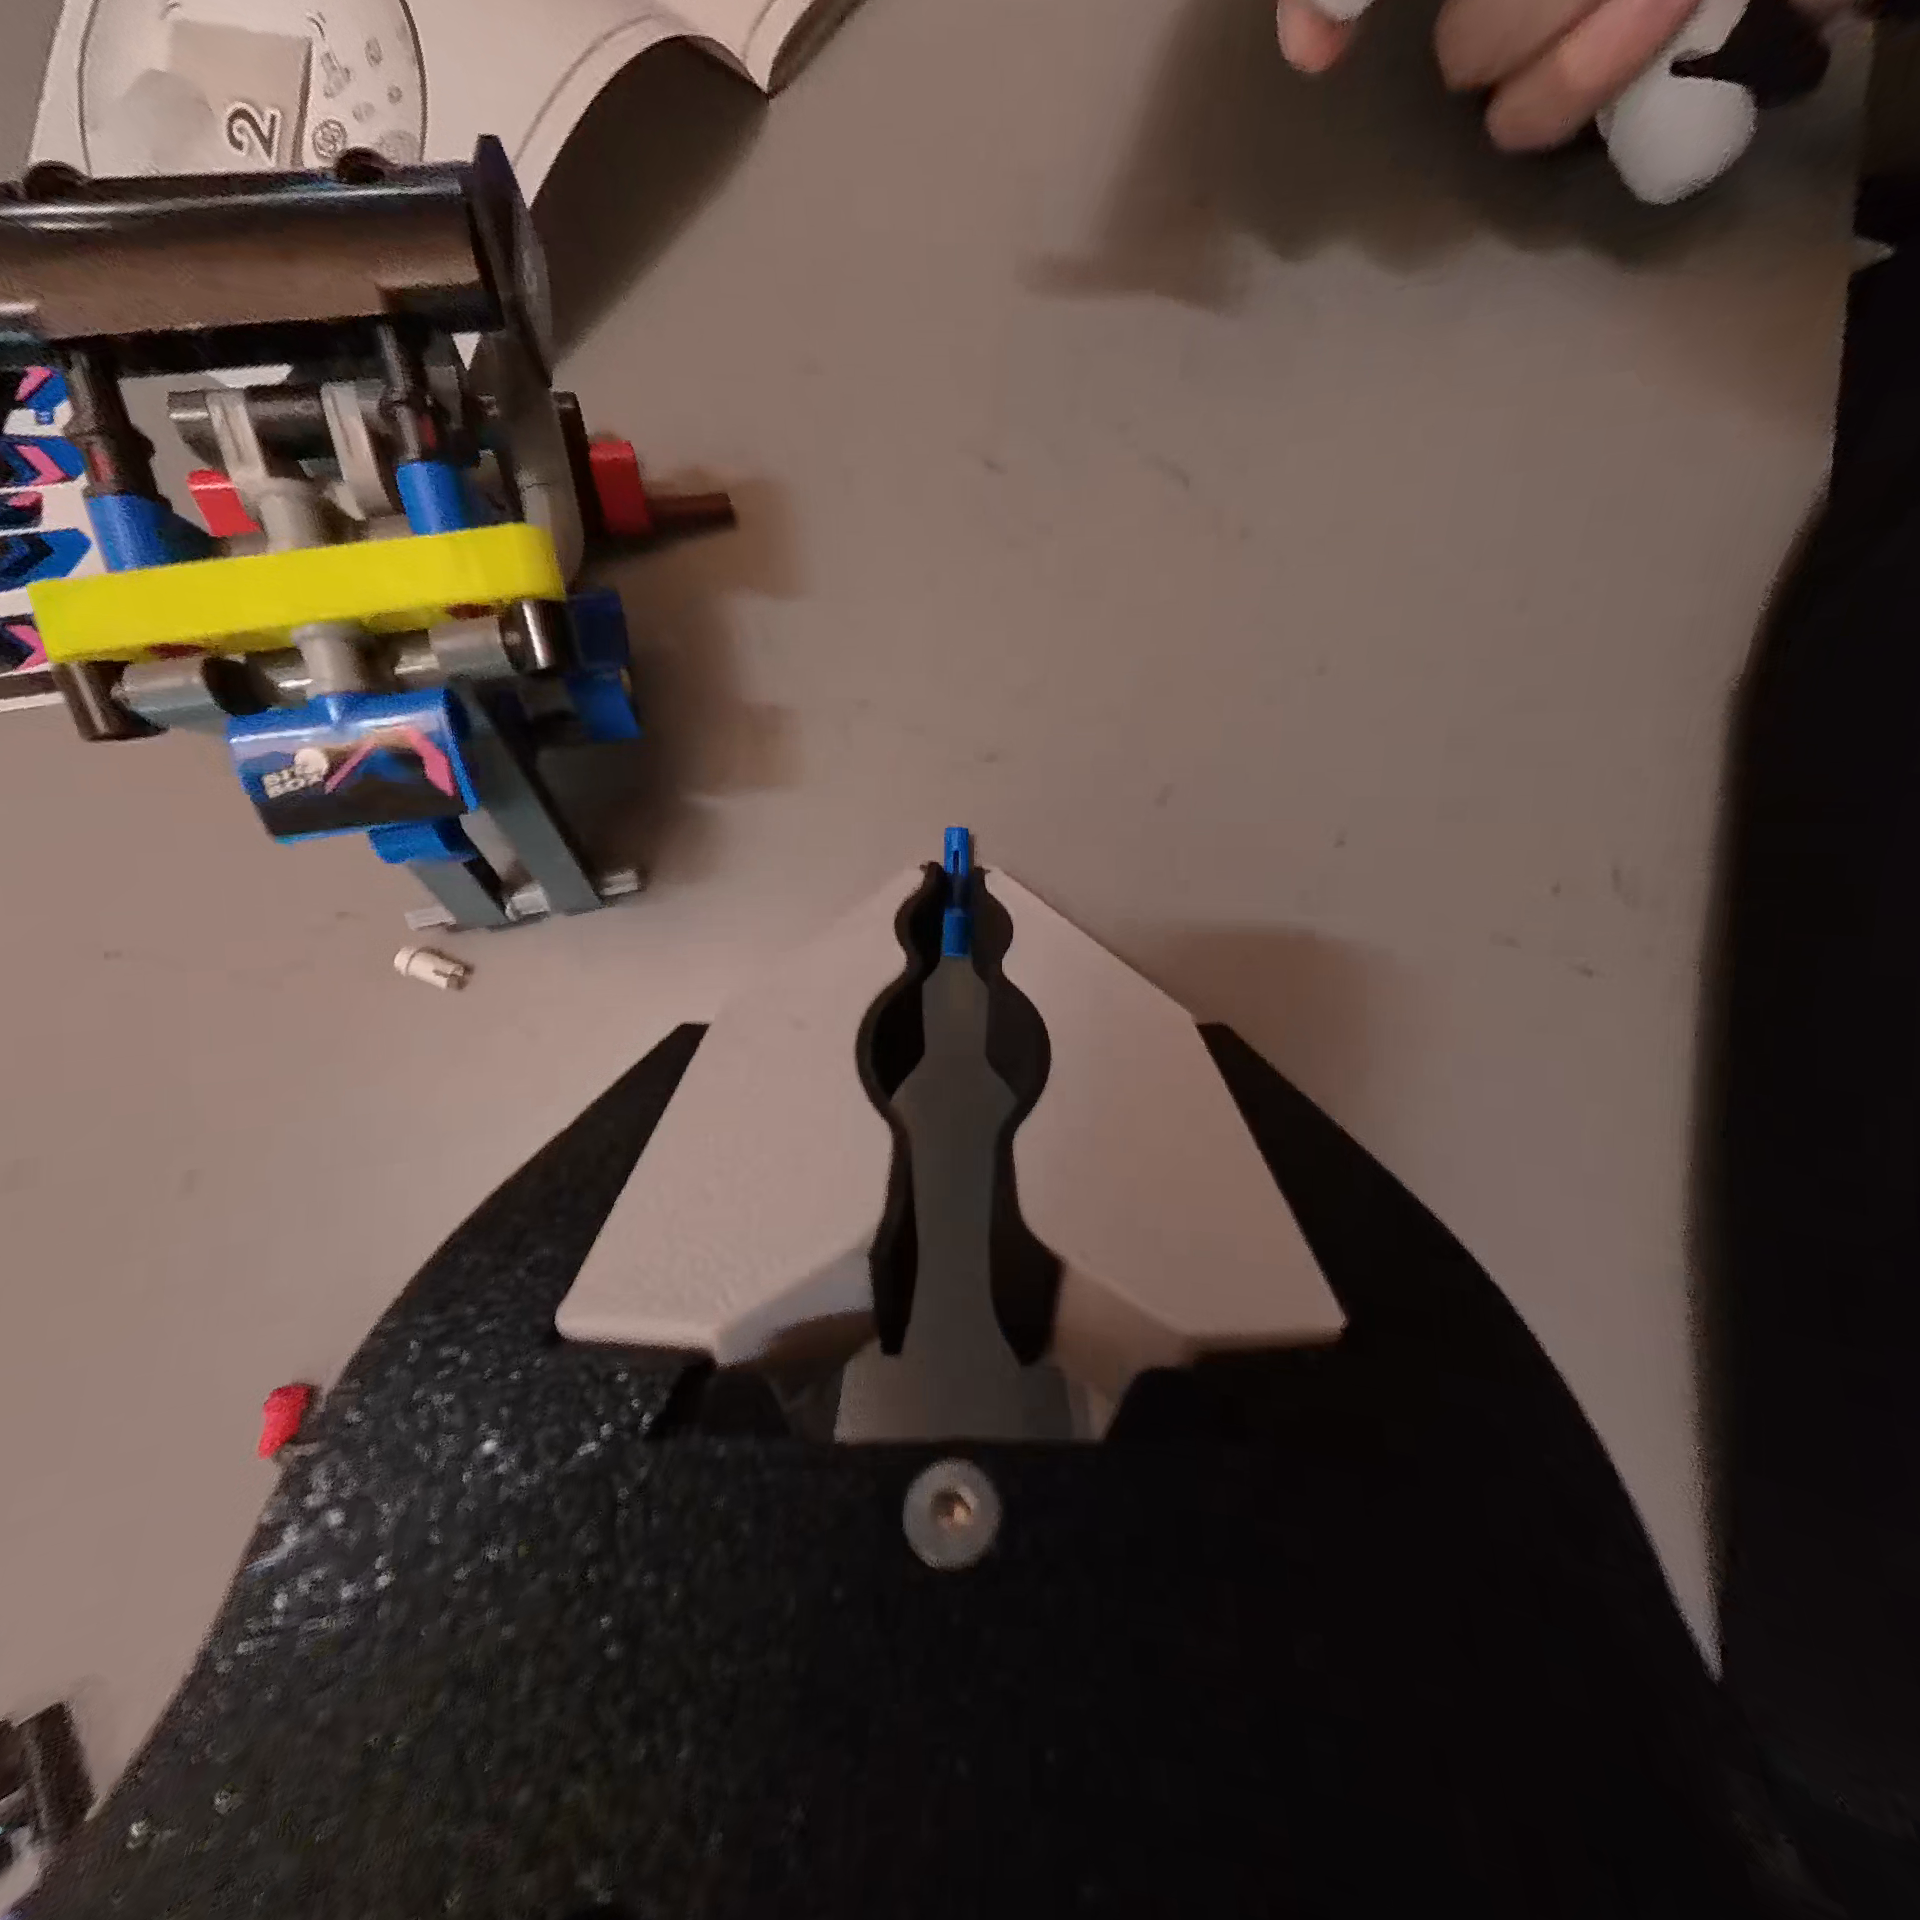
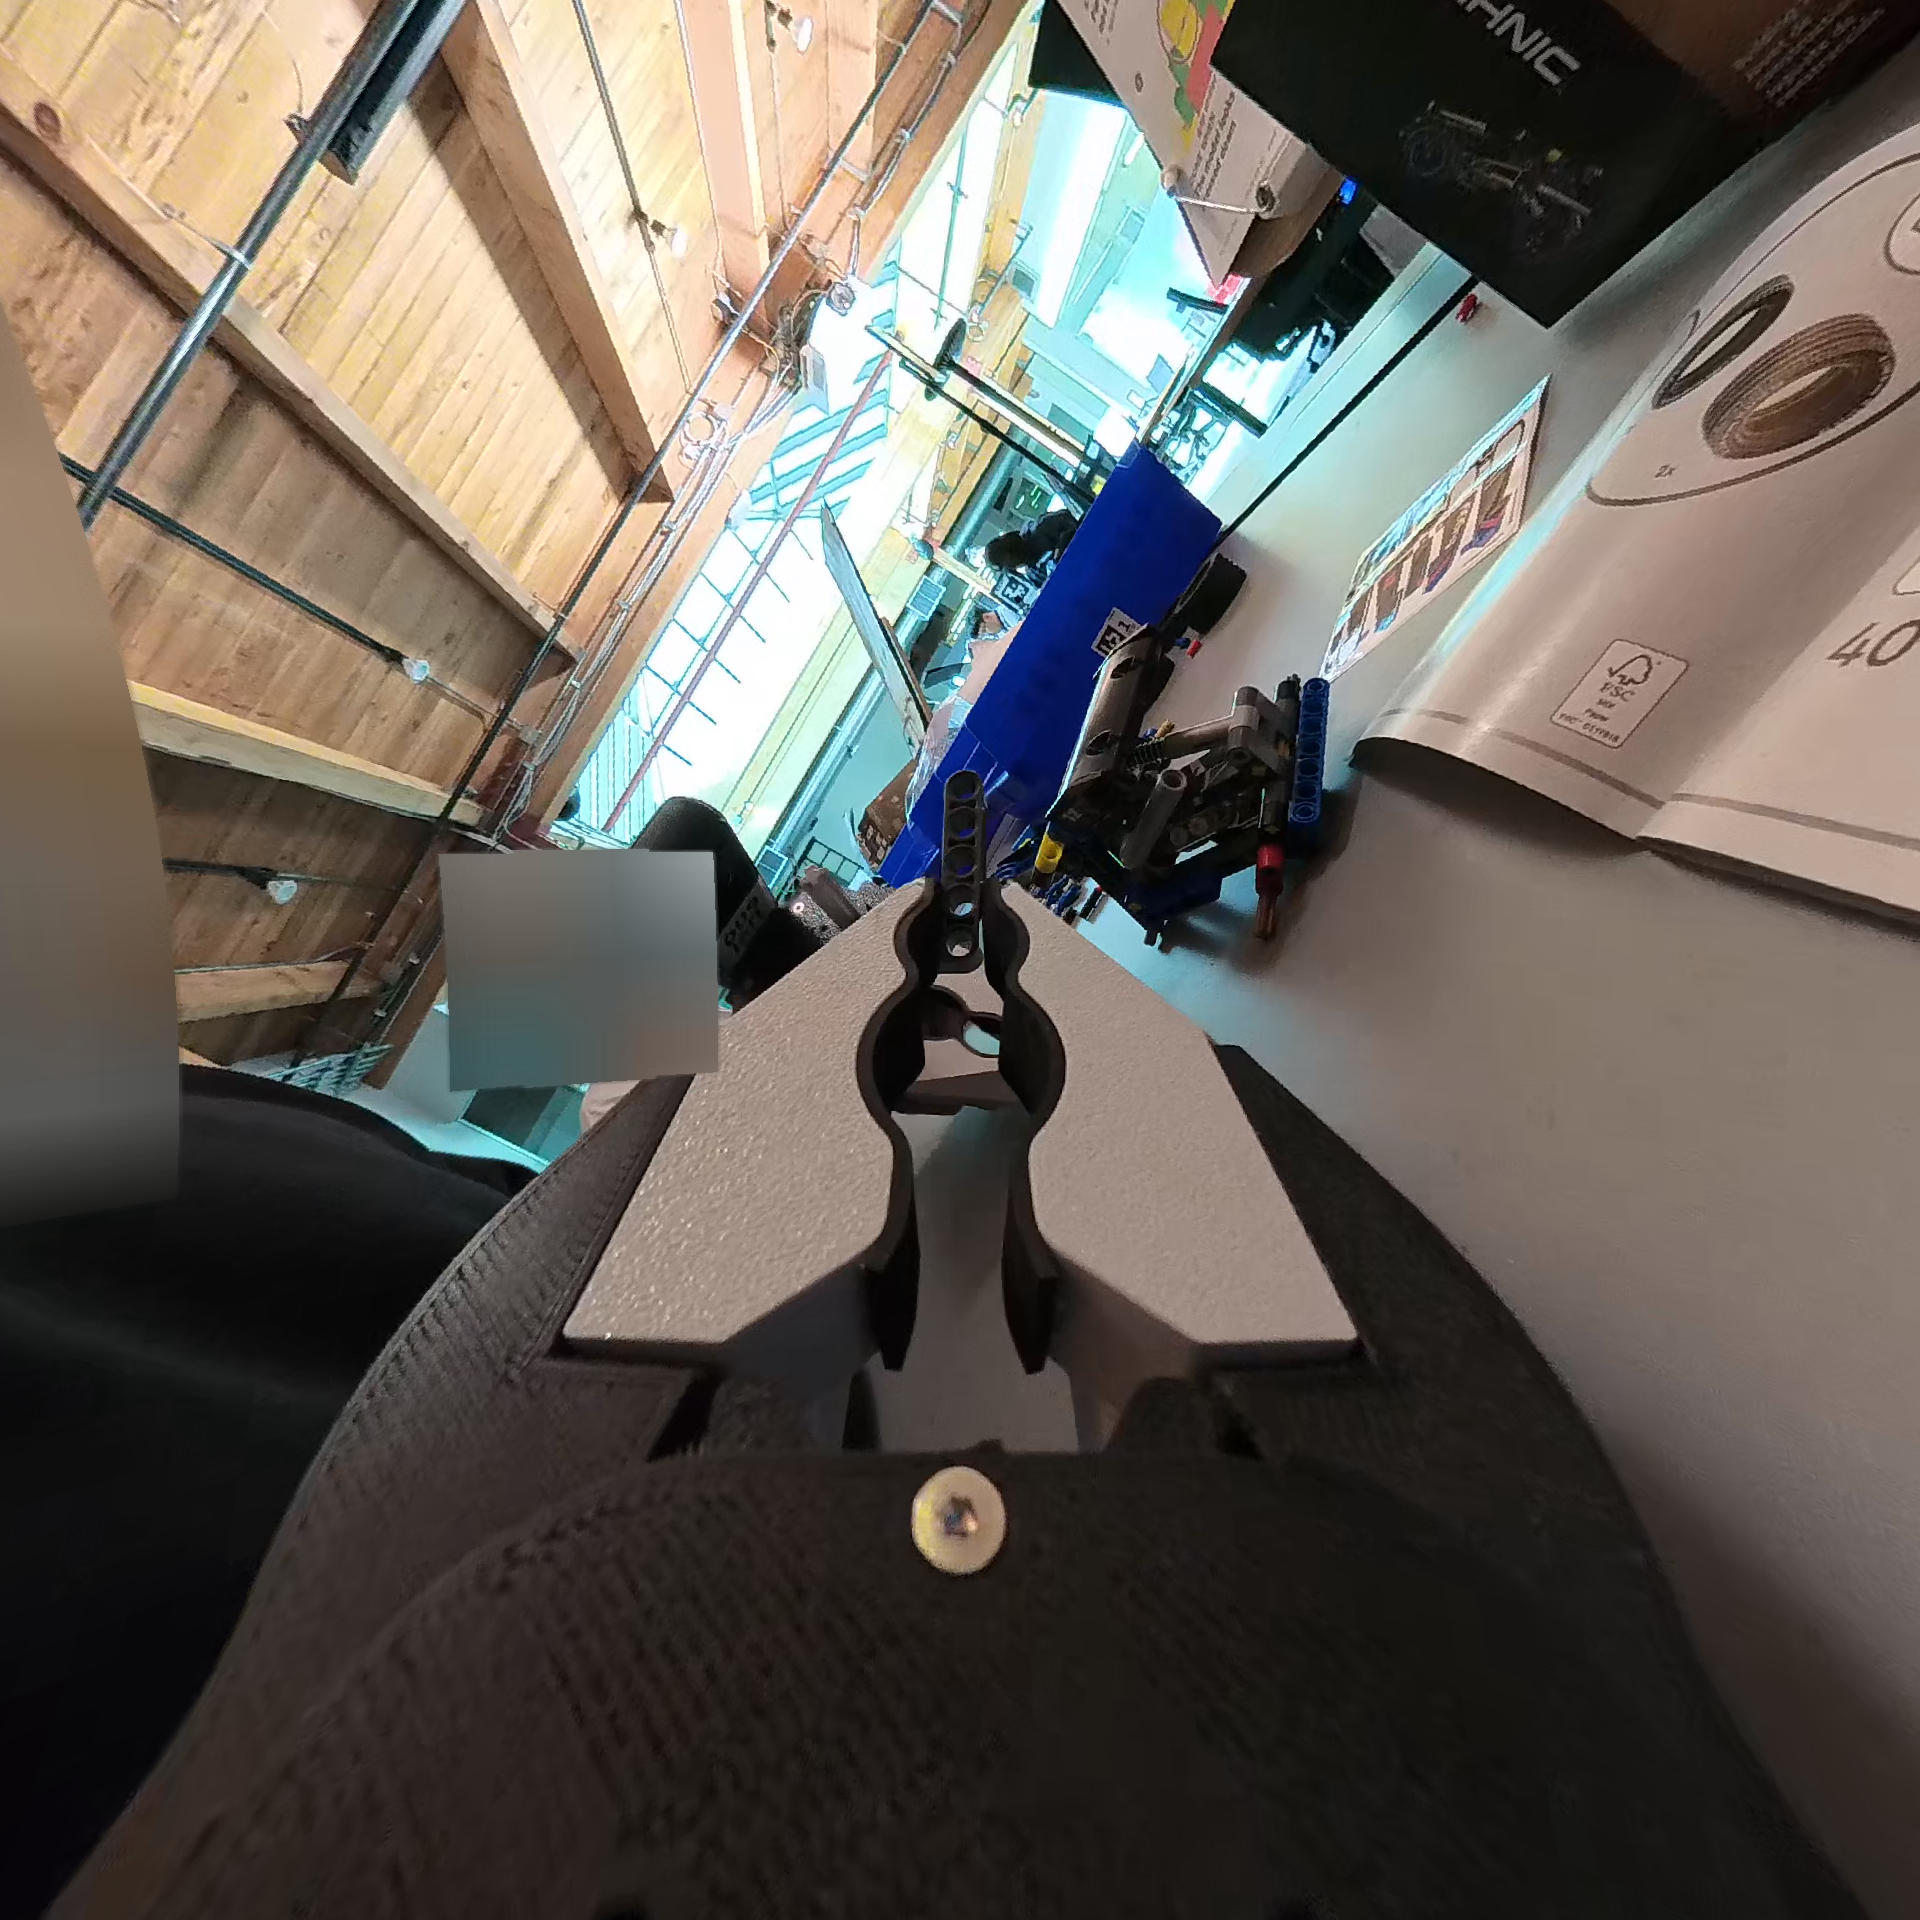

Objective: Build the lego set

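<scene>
Jaws of the left gripper pinch a small blue pin above the worktop; the right gripper clamps a black holed beam. The half-built model sits far left. Pinched only at its tip, the pin could twist or pop free when pushed into a hole.

Left wrist view: looks down along its fingers at the grey table, close above it. The lego model sits near, upper left of frame, with the open instruction booklet just behind it.

Right wrist view: rolled sideways, aimed low across the table toward the wooden ceiling. The lego model stands farther off, the instruction booklet beside it.

Shared: model, booklet, tabletop.
</scene>
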Available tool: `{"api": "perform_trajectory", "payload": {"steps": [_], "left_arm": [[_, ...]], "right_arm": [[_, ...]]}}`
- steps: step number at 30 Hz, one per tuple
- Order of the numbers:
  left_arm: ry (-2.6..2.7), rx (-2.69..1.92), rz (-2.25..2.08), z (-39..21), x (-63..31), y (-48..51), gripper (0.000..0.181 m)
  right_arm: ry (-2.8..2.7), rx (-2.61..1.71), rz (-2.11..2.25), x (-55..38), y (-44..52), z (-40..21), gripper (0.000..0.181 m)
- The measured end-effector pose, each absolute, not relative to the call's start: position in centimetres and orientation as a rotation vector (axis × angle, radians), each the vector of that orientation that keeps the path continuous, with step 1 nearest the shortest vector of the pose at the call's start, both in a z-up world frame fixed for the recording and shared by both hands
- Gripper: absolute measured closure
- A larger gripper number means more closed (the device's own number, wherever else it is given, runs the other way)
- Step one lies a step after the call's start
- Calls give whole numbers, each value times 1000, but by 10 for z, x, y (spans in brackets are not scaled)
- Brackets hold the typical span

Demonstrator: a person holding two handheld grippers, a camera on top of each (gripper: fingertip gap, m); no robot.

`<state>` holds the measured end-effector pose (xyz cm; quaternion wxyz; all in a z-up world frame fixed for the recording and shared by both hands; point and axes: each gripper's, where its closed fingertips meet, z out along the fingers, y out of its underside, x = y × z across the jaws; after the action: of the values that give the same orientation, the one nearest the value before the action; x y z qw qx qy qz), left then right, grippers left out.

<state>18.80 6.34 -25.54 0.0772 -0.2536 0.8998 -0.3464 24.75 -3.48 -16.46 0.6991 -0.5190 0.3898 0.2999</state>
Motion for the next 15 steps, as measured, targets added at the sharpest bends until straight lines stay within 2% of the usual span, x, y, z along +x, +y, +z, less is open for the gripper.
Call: {"api": "perform_trajectory", "payload": {"steps": [8, 15], "left_arm": [[2651, -752, -1048, -256, 191, 62, 179], [2593, -721, -1107, -251, 190, 62, 170]], "right_arm": [[860, -1152, 676, 247, -35, -163, 176], [864, -1146, 675, 247, -36, -163, 175]]}}
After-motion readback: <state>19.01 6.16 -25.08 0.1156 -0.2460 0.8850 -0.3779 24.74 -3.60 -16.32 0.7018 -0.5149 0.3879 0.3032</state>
